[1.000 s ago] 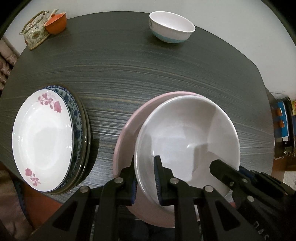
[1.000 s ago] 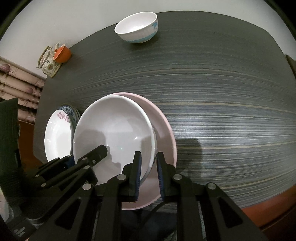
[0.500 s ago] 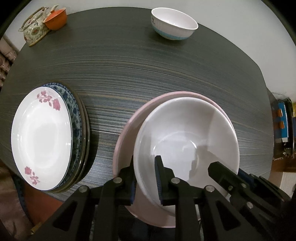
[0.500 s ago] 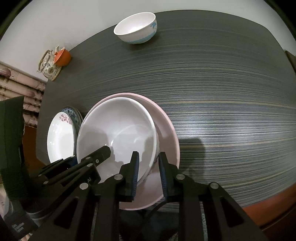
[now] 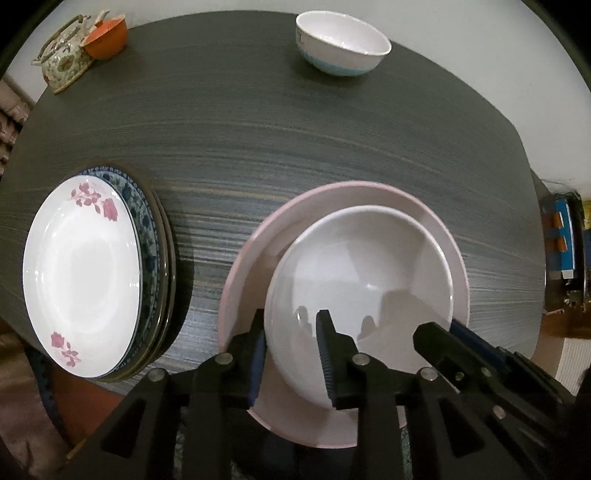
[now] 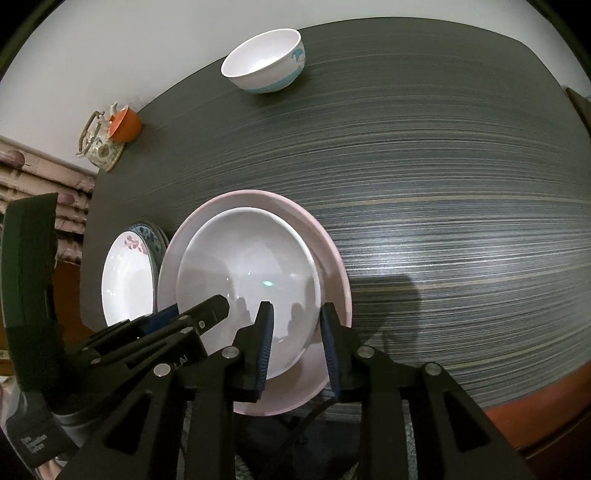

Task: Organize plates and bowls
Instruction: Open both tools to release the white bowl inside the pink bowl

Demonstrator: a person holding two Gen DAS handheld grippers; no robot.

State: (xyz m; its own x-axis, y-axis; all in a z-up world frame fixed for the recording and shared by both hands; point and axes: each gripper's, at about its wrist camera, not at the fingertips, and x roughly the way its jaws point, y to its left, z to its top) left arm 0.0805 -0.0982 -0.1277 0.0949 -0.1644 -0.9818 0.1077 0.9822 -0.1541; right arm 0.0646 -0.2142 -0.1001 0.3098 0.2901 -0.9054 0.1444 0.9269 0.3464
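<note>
A large white ceramic bowl [image 5: 360,280] sits inside a wider pale pink round plate [image 5: 255,251] at the near edge of the dark grey wood-grain table [image 5: 258,122], its rim off-centre toward the plate's near side. The left gripper [image 5: 291,349] straddles the bowl's near-left rim, one finger outside the wall and one inside; its jaws are opening, with the rim between them and a gap showing at the pads, so the bowl is no longer pinched. The right gripper [image 6: 297,341] straddles the bowl's near-right rim in the same way; its jaws are opening too, the rim between them and the pads clear of it.

Toward the table's left edge lies a stack of round plates, topped by a white plate with pink flower prints [image 5: 83,277] over a blue-patterned plate [image 5: 146,221], just beside the pink plate but apart from it. At the far edge stands a small white bowl with a light blue base [image 5: 341,42]. At the far left corner a floral ceramic teapot [image 5: 62,61] touches an orange cup [image 5: 105,33]
</note>
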